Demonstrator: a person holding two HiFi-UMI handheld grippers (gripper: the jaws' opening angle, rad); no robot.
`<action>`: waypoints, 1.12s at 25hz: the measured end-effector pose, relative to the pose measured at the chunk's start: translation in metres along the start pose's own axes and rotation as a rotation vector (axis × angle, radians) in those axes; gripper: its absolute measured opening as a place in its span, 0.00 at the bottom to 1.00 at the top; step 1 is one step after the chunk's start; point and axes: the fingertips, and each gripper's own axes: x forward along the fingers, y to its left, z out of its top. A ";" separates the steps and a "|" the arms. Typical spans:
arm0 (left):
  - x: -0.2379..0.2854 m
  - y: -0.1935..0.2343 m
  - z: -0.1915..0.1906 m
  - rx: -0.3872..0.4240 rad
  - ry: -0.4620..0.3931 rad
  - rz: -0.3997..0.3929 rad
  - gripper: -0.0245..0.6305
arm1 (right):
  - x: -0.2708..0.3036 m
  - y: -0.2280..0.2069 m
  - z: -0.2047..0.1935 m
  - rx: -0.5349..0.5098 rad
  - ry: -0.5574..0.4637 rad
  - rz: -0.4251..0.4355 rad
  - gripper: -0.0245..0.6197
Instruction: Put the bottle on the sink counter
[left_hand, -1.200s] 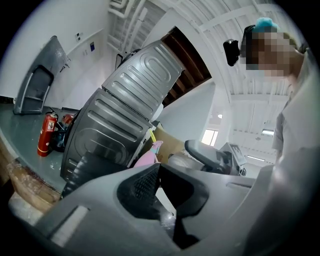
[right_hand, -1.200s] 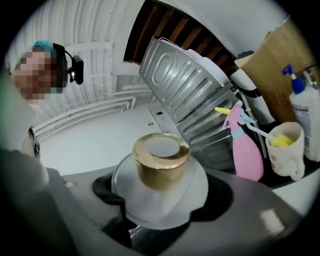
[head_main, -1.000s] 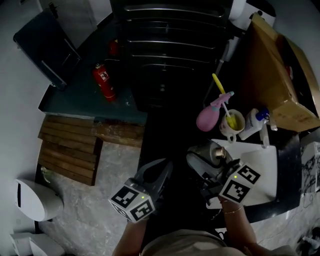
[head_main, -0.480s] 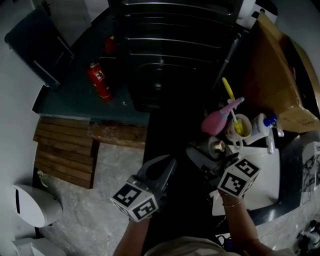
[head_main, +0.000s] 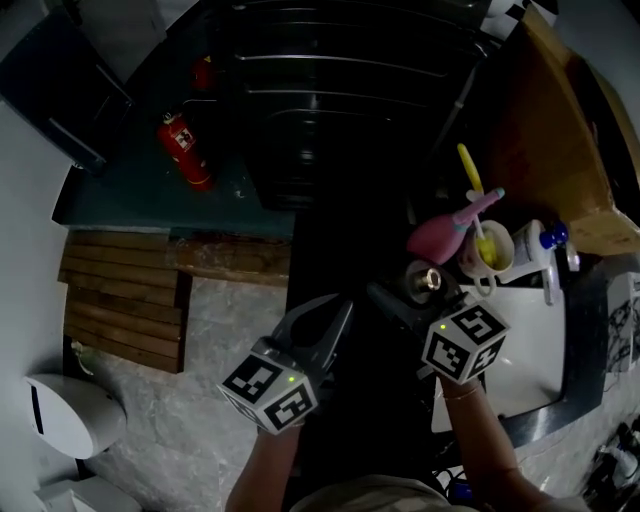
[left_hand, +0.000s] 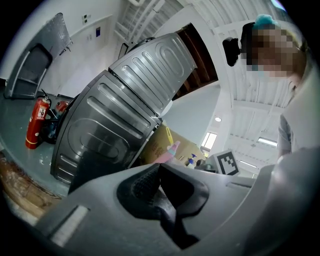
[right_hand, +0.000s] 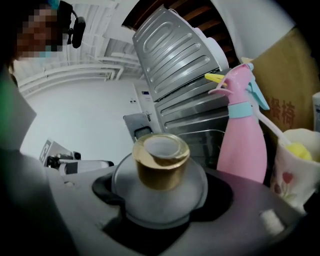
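Observation:
A frosted glass bottle (head_main: 428, 280) with a gold cap (right_hand: 160, 162) sits upright between the jaws of my right gripper (head_main: 415, 292), which is shut on its round body (right_hand: 159, 197). It hangs at the left edge of the white sink (head_main: 515, 345), just below a pink spray bottle (head_main: 440, 236). My left gripper (head_main: 335, 315) hovers to the left over the dark floor strip. Its pads (left_hand: 150, 182) meet with nothing between them.
A cup (head_main: 487, 252) holding a yellow brush and a white bottle with a blue cap (head_main: 541, 250) stand beside the pink spray bottle (right_hand: 245, 140). A cardboard box (head_main: 560, 150) lies behind them. A dark ribbed machine (head_main: 340, 100), a red fire extinguisher (head_main: 183, 150) and a wooden pallet (head_main: 125, 300) are on the left.
My right gripper has carried the bottle a little up and forward, closer to the pink spray bottle. The left gripper has stayed almost where it was.

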 end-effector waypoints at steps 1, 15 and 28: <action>0.001 0.002 0.000 0.000 0.000 0.000 0.05 | 0.005 -0.002 -0.003 -0.014 0.011 0.000 0.56; 0.012 0.015 -0.004 0.069 0.016 0.006 0.05 | 0.059 -0.023 -0.017 -0.183 0.133 -0.025 0.57; 0.011 0.023 -0.008 0.048 0.021 0.001 0.05 | 0.075 -0.026 -0.032 -0.280 0.229 -0.047 0.56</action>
